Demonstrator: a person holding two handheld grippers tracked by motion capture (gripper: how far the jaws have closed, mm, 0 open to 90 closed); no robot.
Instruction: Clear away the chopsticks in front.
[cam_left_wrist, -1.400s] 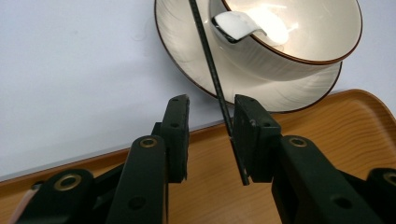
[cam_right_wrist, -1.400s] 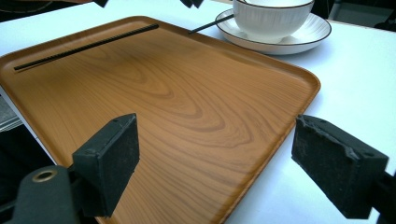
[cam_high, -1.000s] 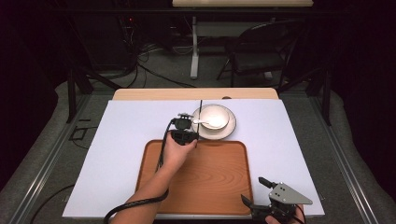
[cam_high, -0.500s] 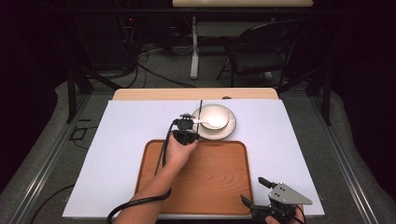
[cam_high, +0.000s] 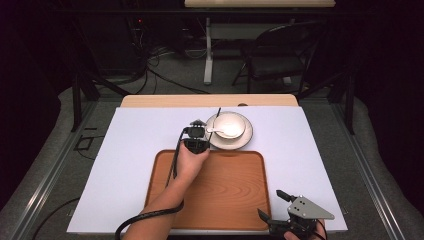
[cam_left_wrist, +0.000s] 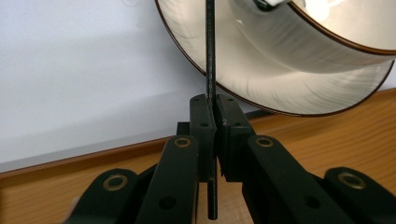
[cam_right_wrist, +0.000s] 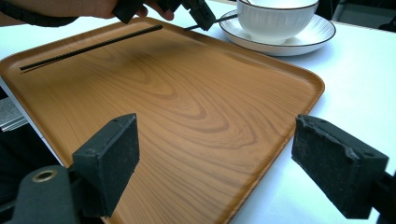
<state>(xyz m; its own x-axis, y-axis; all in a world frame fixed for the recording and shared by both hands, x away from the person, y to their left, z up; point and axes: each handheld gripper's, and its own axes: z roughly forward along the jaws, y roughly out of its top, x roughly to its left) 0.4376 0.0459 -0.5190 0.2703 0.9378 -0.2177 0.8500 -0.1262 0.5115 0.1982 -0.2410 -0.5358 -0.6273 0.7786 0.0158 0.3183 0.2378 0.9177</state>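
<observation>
One thin black chopstick is pinched between the jaws of the left gripper, running straight up from them past the rim of the saucer. In the high view this chopstick slants up and away from the gripper, beside the left edge of the saucer. A second black chopstick lies flat on the wooden tray, along its left side as the right gripper view shows it, partly under the person's left forearm.

On the saucer stands a white bowl with a white spoon resting in it, its handle pointing toward the left gripper. The saucer touches or just overlaps the tray's far edge; which of the two I cannot tell.

The right gripper hovers at the tray's near right corner, its jaws spread wide and holding nothing; in its own view the two black pads frame the tray and the white table cover.

Tray, saucer and bowl all rest on the white cover over the table, with a folding chair and cables on the floor beyond.
</observation>
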